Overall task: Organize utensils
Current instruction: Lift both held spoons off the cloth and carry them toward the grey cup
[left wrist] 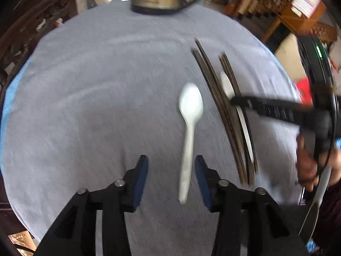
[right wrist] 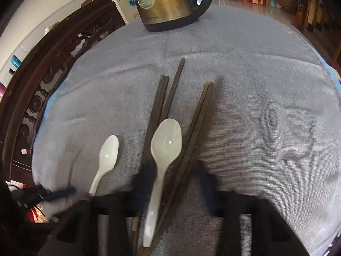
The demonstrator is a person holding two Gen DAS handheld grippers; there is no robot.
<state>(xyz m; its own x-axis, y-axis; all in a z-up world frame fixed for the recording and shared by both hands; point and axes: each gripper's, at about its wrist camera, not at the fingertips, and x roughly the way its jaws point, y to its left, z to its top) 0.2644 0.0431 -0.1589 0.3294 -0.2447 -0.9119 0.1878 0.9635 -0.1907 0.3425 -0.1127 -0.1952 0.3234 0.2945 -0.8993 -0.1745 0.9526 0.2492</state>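
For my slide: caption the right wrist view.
Open right gripper straddles a white spoon lying among dark chopsticks.

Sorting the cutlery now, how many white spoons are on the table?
2. One spoon lies alone on the grey cloth, left of the chopsticks. The other spoon lies between the chopsticks, partly over them. None seems hidden.

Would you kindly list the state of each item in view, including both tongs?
Left tongs: open, straddling a spoon handle.
Left white spoon: flat on the cloth, bowl up, apart from the chopsticks.
Right tongs: open, blurred, around the spoon and chopsticks.
Right white spoon: bowl up, lying among the chopsticks.
Chopsticks: lying loose, fanned out.
Kettle: upright on the cloth.
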